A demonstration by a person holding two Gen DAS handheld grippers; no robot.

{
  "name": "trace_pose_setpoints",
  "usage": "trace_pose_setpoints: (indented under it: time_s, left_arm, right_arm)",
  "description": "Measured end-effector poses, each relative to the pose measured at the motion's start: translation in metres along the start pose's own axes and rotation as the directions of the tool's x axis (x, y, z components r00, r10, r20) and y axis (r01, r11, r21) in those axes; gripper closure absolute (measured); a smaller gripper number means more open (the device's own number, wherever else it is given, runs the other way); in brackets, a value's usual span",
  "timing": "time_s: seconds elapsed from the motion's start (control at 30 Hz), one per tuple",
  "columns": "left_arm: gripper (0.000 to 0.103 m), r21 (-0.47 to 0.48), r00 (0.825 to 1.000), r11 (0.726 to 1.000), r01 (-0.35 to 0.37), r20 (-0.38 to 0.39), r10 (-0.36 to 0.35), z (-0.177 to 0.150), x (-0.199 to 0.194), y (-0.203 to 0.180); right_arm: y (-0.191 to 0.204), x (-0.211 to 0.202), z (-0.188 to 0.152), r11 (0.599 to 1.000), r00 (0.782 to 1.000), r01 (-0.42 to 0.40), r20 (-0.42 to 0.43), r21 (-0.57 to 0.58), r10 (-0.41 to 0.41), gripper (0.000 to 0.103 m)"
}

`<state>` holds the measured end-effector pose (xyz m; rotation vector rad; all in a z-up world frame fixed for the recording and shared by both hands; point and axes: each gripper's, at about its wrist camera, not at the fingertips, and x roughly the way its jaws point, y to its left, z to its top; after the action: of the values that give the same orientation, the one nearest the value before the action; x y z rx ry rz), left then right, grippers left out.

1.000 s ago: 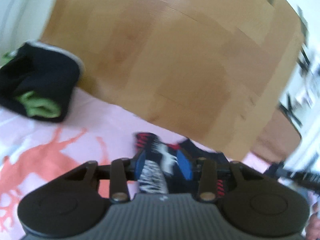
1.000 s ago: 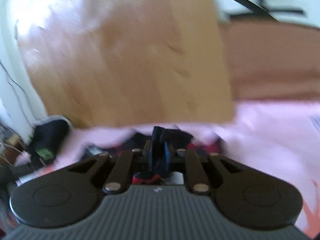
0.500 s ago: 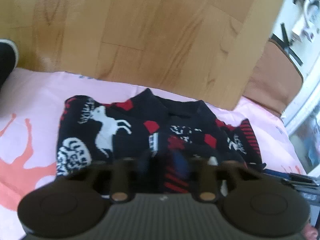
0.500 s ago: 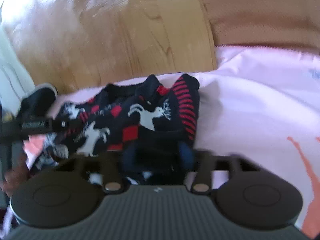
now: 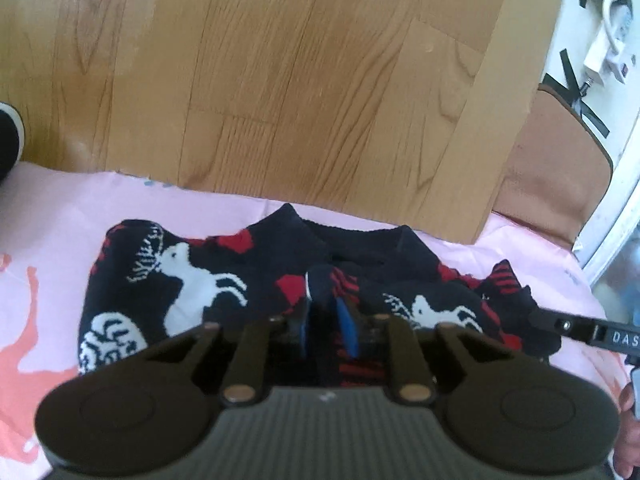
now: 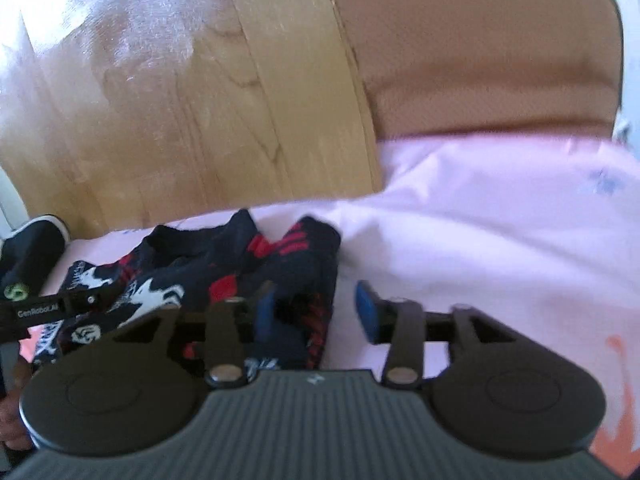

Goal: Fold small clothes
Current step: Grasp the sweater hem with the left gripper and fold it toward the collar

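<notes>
Your left gripper (image 5: 326,322) sits low over the near edge of the sweater (image 5: 224,280). Its blue pads (image 5: 347,330) stand close together with a fold of striped dark cloth between them; the jaws are easing apart, yet they pinch that fold for now. The cloth rises in a small hump just past the pads.

Your right gripper (image 6: 316,312) is over the sweater's right edge. Its jaws are spreading: the left pad lies against the dark knit, the right pad (image 6: 366,312) hangs over bare pink sheet (image 6: 480,240), and nothing is squeezed between them. The cloth under it lies loose.

The sweater is dark navy with red blocks and white reindeer (image 5: 200,280). It lies on the pink sheet, collar (image 5: 356,236) away from you, near the wooden board (image 5: 280,80). A striped sleeve is folded in over the chest, and a red-striped cuff (image 5: 506,280) pokes out at the right side. From the left view, the tip of the right gripper shows at the right margin, just beside that cuff.

Coral patterns (image 5: 24,320) mark the sheet at the left. A dark garment with a white edge (image 6: 36,244) lies at the far left, apart from the sweater, up against the board. Past the board's right end stands a brown cushion (image 6: 480,72).
</notes>
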<state>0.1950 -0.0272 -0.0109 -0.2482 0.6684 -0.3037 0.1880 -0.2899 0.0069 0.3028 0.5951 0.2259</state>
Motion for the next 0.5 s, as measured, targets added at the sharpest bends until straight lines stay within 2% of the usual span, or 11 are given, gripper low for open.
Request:
trace_pose_setpoints:
  time_s: [0.03, 0.07, 0.1, 0.13, 0.2, 0.27, 0.3, 0.37, 0.4, 0.43, 0.5]
  left_arm:
    - [0.085, 0.003, 1.0, 1.0, -0.002, 0.0, 0.002, 0.0, -0.001, 0.0]
    - [0.085, 0.005, 1.0, 1.0, -0.005, -0.002, 0.005, 0.001, -0.001, -0.001]
    - [0.085, 0.007, 1.0, 1.0, -0.008, -0.004, 0.008, 0.001, -0.001, -0.003]
    - [0.087, 0.015, 1.0, 1.0, -0.009, -0.007, 0.009, 0.002, -0.003, -0.006]
    - [0.088, 0.029, 1.0, 1.0, 0.001, -0.001, -0.001, 0.005, -0.007, -0.017]
    - [0.088, 0.043, 0.999, 0.998, 0.053, 0.004, -0.053, 0.006, -0.013, -0.027]
    - [0.088, 0.06, 0.999, 0.997, 0.052, 0.01, -0.053, 0.006, -0.015, -0.032]
    - [0.084, 0.116, 1.0, 0.993, -0.013, 0.004, 0.012, 0.0, -0.002, -0.038]
    - [0.081, 0.111, 0.999, 0.993, -0.033, -0.025, 0.036, -0.004, 0.01, -0.035]
    - [0.081, 0.099, 1.0, 0.995, -0.016, 0.002, 0.016, -0.006, 0.011, -0.031]
    - [0.08, 0.068, 1.0, 0.998, -0.008, -0.028, 0.01, 0.0, 0.007, -0.026]
  right_arm:
    - [0.001, 0.004, -0.004, 1.0, 1.0, -0.012, -0.023, -0.004, 0.012, 0.053]
    - [0.007, 0.008, -0.009, 0.999, 0.999, -0.012, -0.05, -0.036, 0.01, 0.06]
    - [0.015, 0.008, -0.014, 0.995, 0.999, -0.01, -0.044, -0.094, 0.006, 0.079]
    - [0.021, 0.004, -0.016, 0.988, 1.0, -0.007, -0.017, -0.152, 0.005, 0.083]
    - [0.024, -0.003, -0.014, 0.981, 0.999, 0.039, 0.037, -0.192, -0.032, 0.084]
    - [0.01, -0.012, -0.007, 0.984, 0.994, 0.086, 0.088, -0.157, -0.072, 0.084]
    - [0.002, -0.011, -0.007, 0.988, 0.995, 0.082, 0.075, -0.132, -0.072, 0.084]
    - [-0.007, 0.001, -0.012, 0.992, 0.997, 0.079, 0.014, -0.103, -0.078, 0.083]
    - [-0.007, 0.004, -0.017, 0.99, 0.996, 0.085, 0.035, -0.108, -0.082, 0.082]
    - [-0.005, 0.004, -0.016, 0.988, 0.995, 0.094, 0.034, -0.126, -0.091, 0.081]
    - [-0.005, -0.004, -0.01, 0.987, 0.993, 0.113, 0.029, -0.116, -0.11, 0.07]
